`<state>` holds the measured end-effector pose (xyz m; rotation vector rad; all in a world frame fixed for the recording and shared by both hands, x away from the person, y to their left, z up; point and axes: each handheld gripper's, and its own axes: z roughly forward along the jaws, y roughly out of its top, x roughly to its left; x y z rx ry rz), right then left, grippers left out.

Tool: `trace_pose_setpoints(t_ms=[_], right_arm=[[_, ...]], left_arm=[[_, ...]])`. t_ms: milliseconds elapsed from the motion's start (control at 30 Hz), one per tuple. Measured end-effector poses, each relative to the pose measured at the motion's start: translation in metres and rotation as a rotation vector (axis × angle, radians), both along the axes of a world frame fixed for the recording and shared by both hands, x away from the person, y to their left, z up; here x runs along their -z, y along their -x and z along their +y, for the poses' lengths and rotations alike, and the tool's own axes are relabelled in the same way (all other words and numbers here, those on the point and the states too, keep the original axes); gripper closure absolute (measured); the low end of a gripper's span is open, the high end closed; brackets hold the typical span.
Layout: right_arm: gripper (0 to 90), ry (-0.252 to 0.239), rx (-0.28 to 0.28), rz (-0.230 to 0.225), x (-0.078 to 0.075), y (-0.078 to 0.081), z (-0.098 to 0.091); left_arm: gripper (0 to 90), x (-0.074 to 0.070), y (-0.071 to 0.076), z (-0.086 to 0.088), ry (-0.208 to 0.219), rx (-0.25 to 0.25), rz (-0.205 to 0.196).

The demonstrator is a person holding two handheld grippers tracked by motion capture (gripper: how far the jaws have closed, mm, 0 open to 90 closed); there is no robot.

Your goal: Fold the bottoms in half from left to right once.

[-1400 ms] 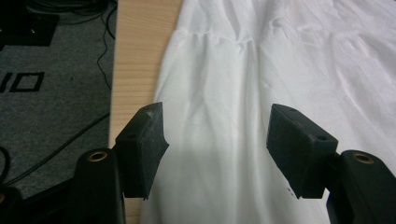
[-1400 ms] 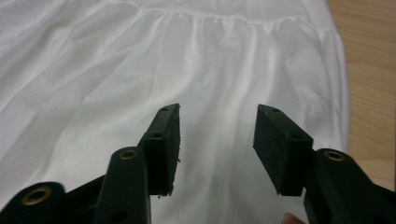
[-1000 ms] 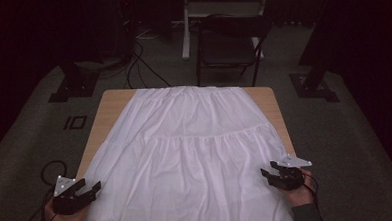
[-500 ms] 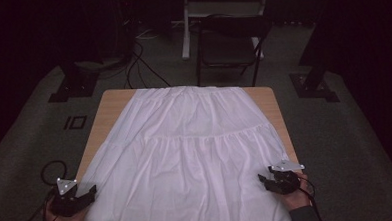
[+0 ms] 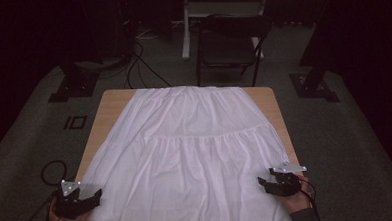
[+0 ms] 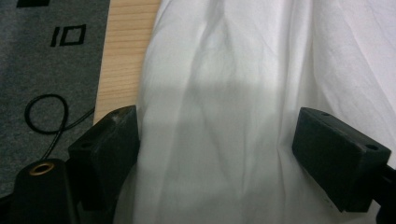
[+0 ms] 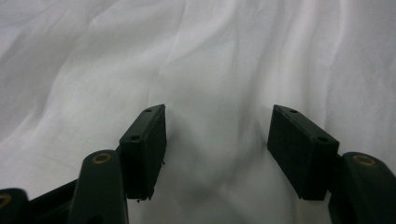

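A white tiered cotton skirt (image 5: 191,156) lay spread flat over the light wooden counter (image 5: 109,107), its hem nearest the person. The left hand-held gripper (image 5: 90,199) sat at the skirt's near left corner and the right hand-held gripper (image 5: 265,182) at its near right corner. Both had just been opening; their jaws stood wide, with cloth lying loose between them, unpinched.

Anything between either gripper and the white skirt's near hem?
Nothing visible. Both the left gripper and right gripper, jaws just opened, sit at the white skirt with bare cloth between them.
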<state>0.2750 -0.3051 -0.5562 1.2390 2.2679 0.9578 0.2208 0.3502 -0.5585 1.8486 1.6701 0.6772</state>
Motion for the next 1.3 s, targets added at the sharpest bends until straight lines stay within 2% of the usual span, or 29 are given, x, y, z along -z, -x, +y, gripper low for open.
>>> trace_pose_setpoints(t_ms=[33,167,267,333,367,433,533,600,700,733,767,867,967,1000,1067,1200,1233,1267,1300], right_arm=[[35.5,-0.003,0.001,0.001,0.0,0.001,0.001],[33.3,-0.006,0.001,-0.004,0.001,0.003,0.004],[31.9,-0.008,0.002,-0.011,0.002,0.006,0.008],[30.5,-0.011,0.0,-0.014,0.003,0.007,0.012],[30.3,-0.012,-0.001,-0.016,0.003,0.008,0.014],[29.1,-0.011,-0.002,-0.017,0.003,0.009,0.018],[29.1,-0.013,-0.011,-0.019,0.004,0.011,0.026],[29.1,-0.013,-0.019,-0.02,0.004,0.012,0.032],[29.1,-0.012,-0.041,-0.021,0.004,0.013,0.044],[29.1,-0.013,-0.053,-0.023,0.004,0.014,0.048],[29.0,-0.013,-0.066,-0.025,0.004,0.014,0.053],[29.0,-0.014,-0.098,-0.026,0.004,0.015,0.07],[29.0,-0.014,-0.109,-0.027,0.005,0.016,0.076],[29.0,-0.014,-0.129,-0.027,0.005,0.018,0.097],[29.0,-0.011,-0.144,-0.024,0.004,0.02,0.112],[28.9,-0.009,-0.167,-0.022,0.004,0.021,0.136],[28.9,-0.006,-0.171,-0.022,0.004,0.02,0.139],[28.9,-0.002,-0.174,-0.019,0.004,0.02,0.141],[28.9,-0.002,-0.171,-0.013,0.003,0.019,0.142]], left_arm=[[19.1,-0.002,0.0,0.0,0.0,0.009,0.006],[55.8,-0.006,0.001,0.002,0.005,0.032,-0.001],[75.4,-0.008,-0.002,0.003,0.001,0.049,0.008],[84.2,-0.009,-0.005,0.002,-0.061,0.035,0.012],[85.6,-0.01,-0.006,0.003,-0.087,0.021,0.021],[87.0,-0.011,-0.008,0.006,-0.108,-0.002,0.022],[87.5,-0.017,-0.008,0.013,-0.103,-0.026,-0.01],[87.5,-0.025,-0.005,0.016,-0.082,-0.039,-0.052],[87.5,-0.035,-0.002,0.02,-0.086,-0.061,-0.1],[87.5,-0.035,-0.002,0.02,-0.086,-0.061,-0.1],[87.5,-0.041,-0.002,0.025,-0.085,-0.086,-0.123],[87.6,-0.048,-0.001,0.035,-0.084,-0.131,-0.147],[87.6,-0.051,-0.001,0.039,-0.082,-0.147,-0.154],[87.6,-0.059,0.001,0.046,-0.061,-0.183,-0.175],[87.6,-0.067,0.001,0.043,-0.049,-0.168,-0.195],[87.6,-0.085,-0.001,0.021,-0.031,-0.09,-0.249],[87.5,-0.085,-0.001,0.021,-0.031,-0.09,-0.249],[87.5,-0.093,-0.005,0.006,-0.03,-0.041,-0.27],[87.5,-0.098,-0.006,-0.002,-0.03,-0.015,-0.278]])
